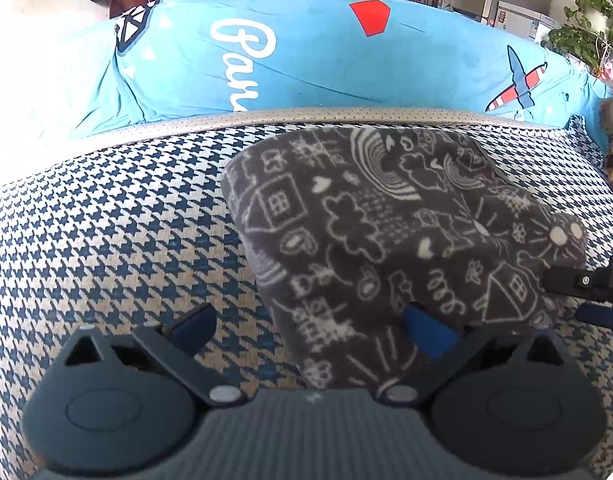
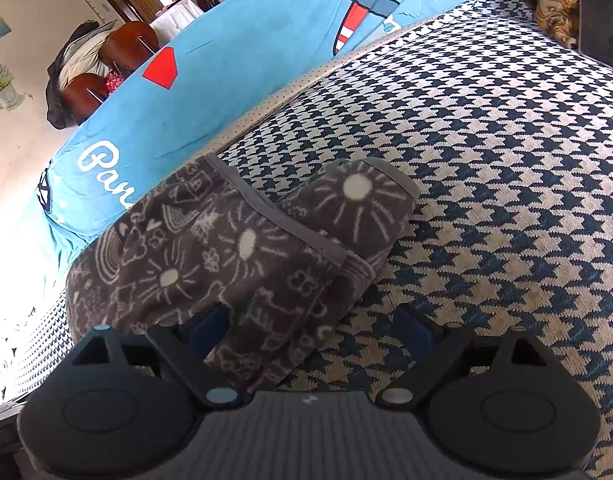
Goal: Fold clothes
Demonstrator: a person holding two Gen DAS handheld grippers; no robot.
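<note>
Grey doodle-print garment (image 1: 394, 240) lies folded on houndstooth cushion (image 1: 106, 240), filling centre to 3 o'clock of left wrist view.

Left gripper (image 1: 310, 332) – jaws spread wide, pinching nothing; blue pad (image 1: 428, 334) at 5 o'clock rests over garment's near edge, other pad above bare cushion.

Right gripper (image 2: 310, 330) – jaws spread, nothing gripped; garment (image 2: 242, 248) sits at 9 o'clock to centre, its near corner between the 2 fingers, grey hem band (image 2: 274, 216) on top.

Blue printed cover (image 1: 306, 52) lies at 12 o'clock, beyond cushion.
</note>
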